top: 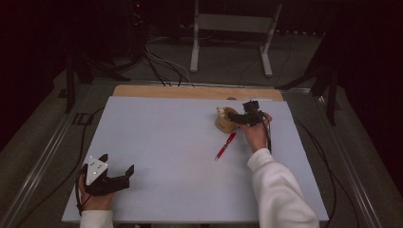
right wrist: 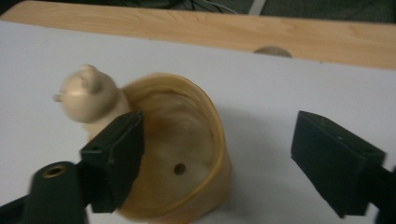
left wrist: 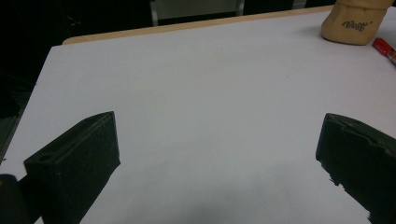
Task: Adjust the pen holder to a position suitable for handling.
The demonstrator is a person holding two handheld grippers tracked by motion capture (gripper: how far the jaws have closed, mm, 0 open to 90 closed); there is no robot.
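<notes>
My right hand-held gripper (right wrist: 219, 154) stands open astride the tan cup's (right wrist: 187, 154) rim at the surface's (top: 166, 142) far right. My left hand-held gripper (left wrist: 219, 158), wide, faces unreadable script on the cup; my right one sees its holed bottom.

This is looking like a lab or recording studio rather than a home. A white rectangular board (top: 166, 142) is lying on a pale wooden tabletop (top: 190, 91), ringed by dark curtained surroundings. Black cables (top: 157, 64) are trailing across the grey carpeted floor (top: 228, 61), where a white metal stand frame (top: 233, 28) and black tripod legs (top: 83, 69) are standing.
</notes>
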